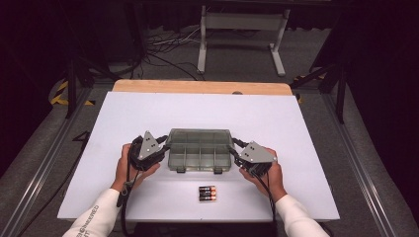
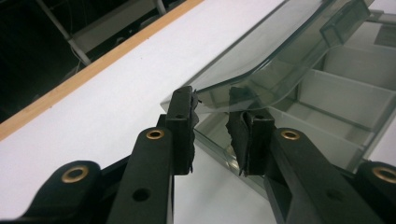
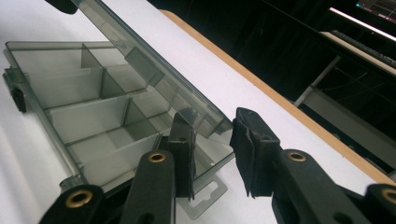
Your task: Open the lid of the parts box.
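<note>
1. At my left gripper (image 1: 160,141), lower left of centre in the high view, the jaws stand narrowly apart around the raised corner of the clear lid (image 2: 261,60). In the left gripper view one pad seems to touch the lid's edge, but I cannot tell whether the other pad bears on it.

2. My right gripper (image 1: 236,149), right of centre in the high view, has its jaws moderately open at the box's right end. In the right gripper view the lid's (image 3: 140,60) lower corner sits in the gap, close to the left pad, with the right pad apart from it.

3. Between the two grippers lies the smoky transparent organiser box (image 1: 200,150), centre of the high view. Its lid is tilted up off the base, and dividers (image 3: 105,81) split the base into several compartments, which look empty in both gripper views.

4. Two dark latches (image 1: 218,170) sit on the box's near edge.

5. A small cluster of batteries (image 1: 207,193) lies on the white tabletop (image 1: 296,128) just below the box, toward the bottom centre, apart from it.

6. Beyond the white surface, a wooden edge (image 1: 202,87) runs across the upper middle of the frame, with a grey floor and cables (image 1: 168,49) behind.
</note>
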Motion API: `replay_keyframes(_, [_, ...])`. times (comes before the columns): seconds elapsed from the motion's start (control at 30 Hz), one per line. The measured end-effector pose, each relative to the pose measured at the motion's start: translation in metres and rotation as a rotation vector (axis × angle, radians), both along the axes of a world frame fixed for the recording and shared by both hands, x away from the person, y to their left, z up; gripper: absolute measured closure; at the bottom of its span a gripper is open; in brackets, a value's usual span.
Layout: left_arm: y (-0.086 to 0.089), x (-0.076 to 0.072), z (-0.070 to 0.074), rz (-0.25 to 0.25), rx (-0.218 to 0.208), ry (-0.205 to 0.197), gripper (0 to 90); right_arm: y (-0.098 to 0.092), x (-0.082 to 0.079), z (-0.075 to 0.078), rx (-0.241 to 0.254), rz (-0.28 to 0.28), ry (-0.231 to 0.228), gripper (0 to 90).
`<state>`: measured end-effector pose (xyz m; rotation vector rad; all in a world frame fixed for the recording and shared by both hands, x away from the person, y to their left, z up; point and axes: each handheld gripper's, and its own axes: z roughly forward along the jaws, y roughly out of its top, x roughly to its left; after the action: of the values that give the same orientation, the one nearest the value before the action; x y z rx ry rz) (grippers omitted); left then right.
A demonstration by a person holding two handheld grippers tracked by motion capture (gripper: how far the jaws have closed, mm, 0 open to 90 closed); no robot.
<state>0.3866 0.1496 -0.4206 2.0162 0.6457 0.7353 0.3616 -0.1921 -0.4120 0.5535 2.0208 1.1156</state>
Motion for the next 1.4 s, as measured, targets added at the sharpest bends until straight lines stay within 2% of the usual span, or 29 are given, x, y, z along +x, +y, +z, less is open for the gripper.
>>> replay_keyframes(0.1, [-0.001,0.002,0.002,0.001,0.003,-0.009,71.0,0.000,0.002,0.002,0.008,-0.003,-0.004,70.1])
replay_keyframes(0.33, [-0.003,0.008,0.008,0.014,-0.023,-0.029,70.5,-0.003,0.012,0.009,0.081,-0.032,-0.011,69.6])
replay_keyframes(0.47, [-0.004,0.011,0.012,0.024,-0.025,-0.047,70.5,-0.001,0.016,0.010,0.079,-0.038,-0.015,71.5])
replay_keyframes(0.53, [-0.004,0.012,0.012,0.021,-0.038,-0.039,70.7,-0.001,0.017,0.010,0.076,-0.045,-0.014,71.9])
replay_keyframes(0.9, [-0.004,0.022,0.015,0.041,-0.078,-0.041,72.5,-0.003,0.035,0.017,0.176,-0.065,0.025,73.8])
replay_keyframes(1.4, [-0.009,0.038,0.013,0.066,-0.117,-0.024,70.5,-0.001,0.050,0.012,0.196,-0.083,0.052,77.4])
